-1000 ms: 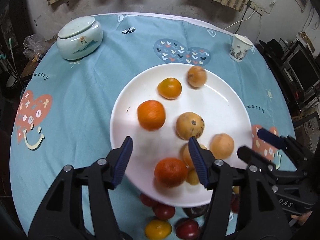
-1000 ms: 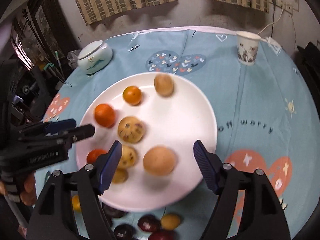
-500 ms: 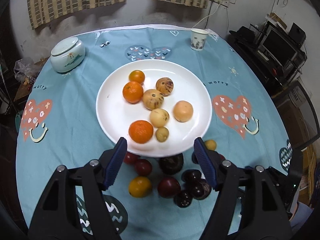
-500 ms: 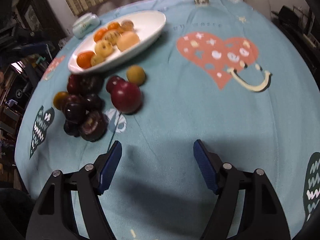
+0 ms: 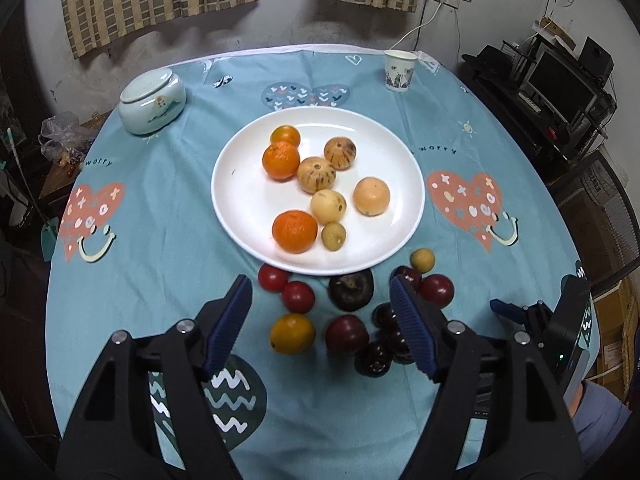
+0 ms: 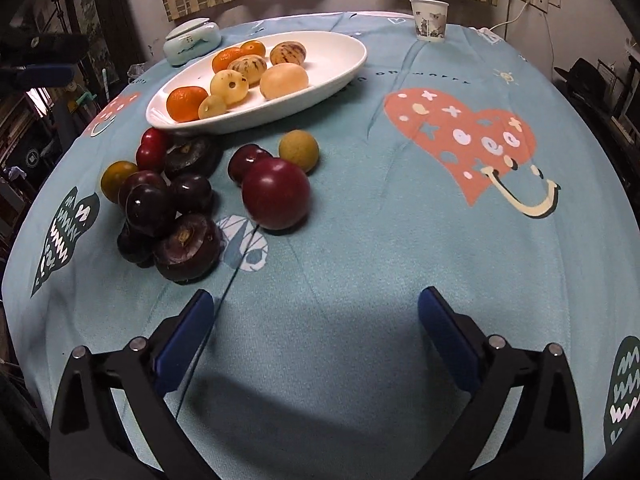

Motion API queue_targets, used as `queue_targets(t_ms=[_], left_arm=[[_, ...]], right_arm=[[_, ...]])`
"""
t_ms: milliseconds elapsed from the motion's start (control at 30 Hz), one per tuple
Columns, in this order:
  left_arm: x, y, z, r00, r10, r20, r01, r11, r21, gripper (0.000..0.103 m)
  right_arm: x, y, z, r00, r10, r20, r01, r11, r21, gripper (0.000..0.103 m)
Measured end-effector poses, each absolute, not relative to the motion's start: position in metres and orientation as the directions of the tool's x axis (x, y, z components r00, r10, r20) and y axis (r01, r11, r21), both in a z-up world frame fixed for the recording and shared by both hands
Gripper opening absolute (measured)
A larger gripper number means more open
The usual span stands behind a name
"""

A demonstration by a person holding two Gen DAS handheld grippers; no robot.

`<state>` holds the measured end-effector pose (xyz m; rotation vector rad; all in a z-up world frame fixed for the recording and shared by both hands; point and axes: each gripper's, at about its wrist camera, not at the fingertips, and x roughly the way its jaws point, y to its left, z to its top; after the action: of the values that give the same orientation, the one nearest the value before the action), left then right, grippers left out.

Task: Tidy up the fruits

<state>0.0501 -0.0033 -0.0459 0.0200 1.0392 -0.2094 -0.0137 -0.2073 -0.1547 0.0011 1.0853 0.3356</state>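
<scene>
Left gripper [image 5: 320,312]: jaws wide apart, holding nothing, above the loose dark and red fruits [image 5: 347,335]. Right gripper [image 6: 316,320]: jaws wide apart, holding nothing, over bare tablecloth [image 6: 400,240]. White plate [image 5: 240,200] of orange and pale fruits lies at 12 o'clock from the loose pile.

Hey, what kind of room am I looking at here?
Probably a lived-in home room, a dining corner: a round table under a printed cloth, checked curtains at a small window, and a monitor on a side desk.
</scene>
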Motion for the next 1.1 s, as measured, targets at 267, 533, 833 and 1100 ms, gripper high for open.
queue_targets(t_ms=[267, 533, 833, 1100], left_arm=[[0.045, -0.008, -0.051, 0.466, -0.149, -0.872, 0.196, 0.979, -0.062, 0.074], [0.043, -0.006, -0.057, 0.451, -0.136, -0.882, 0.180, 0.982, -0.059, 0.075], [0.034, 0.015, -0.066, 0.438, -0.117, -0.891, 0.131, 0.989, -0.065, 0.075], [0.021, 0.038, -0.079, 0.417, -0.112, -0.902, 0.085, 0.993, -0.084, 0.078]], right_arm=[[-0.013, -0.192, -0.159, 0.421, 0.187, -0.888, -0.287, 0.956, 0.066, 0.102], [-0.013, -0.191, -0.159, 0.420, 0.189, -0.888, -0.278, 0.958, 0.072, 0.102], [-0.012, -0.189, -0.158, 0.419, 0.179, -0.890, -0.255, 0.964, 0.074, 0.102], [-0.017, -0.166, -0.136, 0.380, 0.292, -0.878, -0.342, 0.926, 0.160, 0.082]])
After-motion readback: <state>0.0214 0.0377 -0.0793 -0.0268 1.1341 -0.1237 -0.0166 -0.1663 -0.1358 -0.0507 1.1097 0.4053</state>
